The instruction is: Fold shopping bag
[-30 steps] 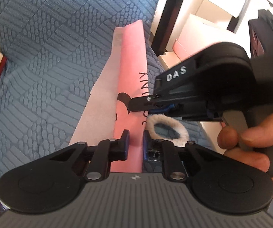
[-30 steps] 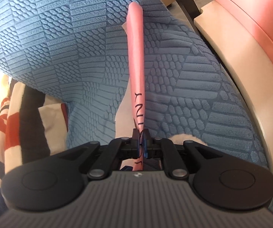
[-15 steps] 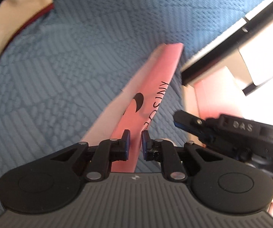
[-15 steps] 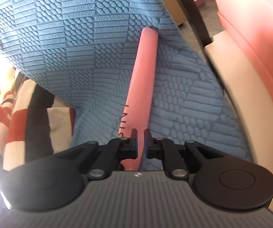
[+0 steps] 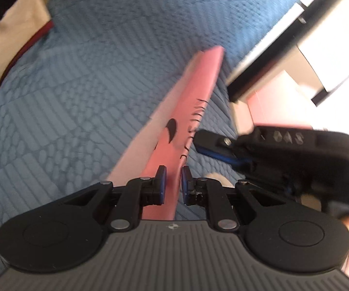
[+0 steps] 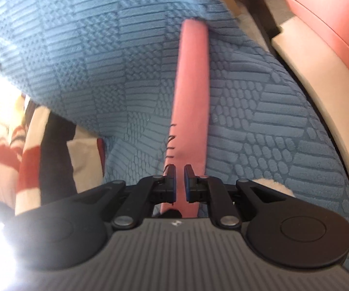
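Note:
A pink shopping bag (image 5: 194,101), folded into a long narrow strip with black lettering, lies on a blue textured blanket (image 5: 89,97). My left gripper (image 5: 173,184) is shut on the strip's near end, and pink fills the gap between its pads. The right gripper (image 5: 198,143) hovers just right of the bag's edge, off the fabric. In the right wrist view the same bag (image 6: 191,84) stretches away over the blanket (image 6: 77,48). There my right gripper (image 6: 180,181) is almost shut, with only a thin slit between its pads, and it grips nothing.
A white fluffy loop (image 6: 271,186) pokes out beside the bag's near end. Beige and pink furniture (image 6: 320,24) borders the blanket on the right. A red, white and black striped cloth (image 6: 16,157) lies left. A black bar (image 5: 271,55) marks the blanket's far edge.
My right gripper let go of the bag's near end and drew back slightly. My left gripper rolled and shifted sideways, still holding the strip, so the bag now slants right in its view.

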Tool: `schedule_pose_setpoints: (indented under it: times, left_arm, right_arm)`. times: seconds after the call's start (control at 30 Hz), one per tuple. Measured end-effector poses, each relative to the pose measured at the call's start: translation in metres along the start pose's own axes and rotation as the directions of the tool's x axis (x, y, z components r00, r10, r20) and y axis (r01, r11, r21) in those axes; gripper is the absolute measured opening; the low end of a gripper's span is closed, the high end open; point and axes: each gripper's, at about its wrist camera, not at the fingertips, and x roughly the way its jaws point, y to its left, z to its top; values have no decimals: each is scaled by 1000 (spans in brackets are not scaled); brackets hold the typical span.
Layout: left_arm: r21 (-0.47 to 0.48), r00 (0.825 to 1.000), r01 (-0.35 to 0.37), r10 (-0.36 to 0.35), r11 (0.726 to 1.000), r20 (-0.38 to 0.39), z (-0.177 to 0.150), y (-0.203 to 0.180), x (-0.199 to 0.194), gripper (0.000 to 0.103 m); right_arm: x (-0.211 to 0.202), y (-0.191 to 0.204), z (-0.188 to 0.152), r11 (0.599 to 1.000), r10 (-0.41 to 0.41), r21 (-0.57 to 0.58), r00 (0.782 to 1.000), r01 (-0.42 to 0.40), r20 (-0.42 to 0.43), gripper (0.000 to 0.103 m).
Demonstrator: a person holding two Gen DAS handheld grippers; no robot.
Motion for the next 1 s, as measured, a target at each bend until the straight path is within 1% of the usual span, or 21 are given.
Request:
schedule_pose_setpoints:
  times: [0.07, 0.13, 0.23, 0.33, 0.4, 0.43, 0.47, 0.5, 0.53, 0.63, 0.73, 0.8, 0.87, 0.9, 0.93, 0.97, 1.0]
  left_arm:
    - [4, 1000, 16, -16, 1000, -13, -1, -2, 2, 16]
    - [26, 1000, 17, -16, 1000, -22, -3, -5, 4, 16]
    - [31, 999, 29, -28, 999, -38, -3, -8, 7, 16]
    - [22, 998, 36, -35, 999, -43, -4, -8, 10, 16]
    - [-9, 998, 45, -45, 999, -45, -4, -6, 9, 16]
    - [-28, 998, 50, -51, 998, -44, -5, -4, 9, 16]
    - [-39, 998, 55, -56, 998, -38, -7, -3, 9, 16]
    - [-46, 997, 62, -64, 997, -34, -6, -2, 9, 16]
    - [-51, 997, 73, -75, 996, -35, -6, -2, 9, 16]
    - [-39, 996, 84, -86, 996, -41, -7, -6, 11, 16]
    - [-29, 994, 102, -103, 994, -44, -7, -8, 11, 16]
    - [-42, 989, 139, -141, 989, -44, -7, -9, 10, 14]
    - [-42, 987, 154, -156, 987, -46, -8, -10, 10, 11]
    - [-41, 988, 147, -149, 988, -47, -9, -11, 10, 11]
    - [-39, 988, 141, -143, 989, -49, -9, -11, 11, 11]
    - [-39, 989, 139, -141, 990, -51, -9, -11, 11, 11]
    - [-43, 989, 136, -139, 990, -53, -9, -10, 11, 11]
  right_arm:
    - [1, -4, 1, 1000, 2, 18, 1000, -2, -3, 12]
    - [1, -7, 2, 999, 1, 34, 1000, -1, -5, 12]
    - [-2, -16, 4, 997, -11, 83, 1000, 10, 14, 12]
    - [-8, -25, 6, 989, 27, 147, 999, -33, 38, 12]
    - [-9, -26, 6, 986, 41, 158, 998, -47, 41, 12]
    - [-9, -25, 6, 987, 46, 155, 998, -51, 38, 16]
    - [-9, -24, 6, 988, 49, 148, 998, -53, 36, 24]
    - [-8, -22, 6, 989, 55, 137, 998, -58, 32, 47]
    - [-8, -21, 6, 990, 61, 128, 998, -65, 28, 58]
    - [-9, -15, 4, 992, 81, 97, 996, -83, 29, 58]
    - [-4, -11, 3, 996, 66, 66, 998, -66, 1, 58]
    - [-2, -13, 3, 994, 69, 87, 998, -68, -10, 58]
    - [-1, -15, 3, 994, 53, 94, 999, -52, -13, 55]
    - [0, -13, 3, 996, 36, 83, 999, -35, -13, 47]
    - [1, -11, 3, 998, 14, 65, 1000, -13, -16, 37]
    - [2, -9, 2, 999, -10, 39, 1000, 11, -23, 31]
    - [4, -6, 1, 999, -38, 9, 999, 39, -26, 16]
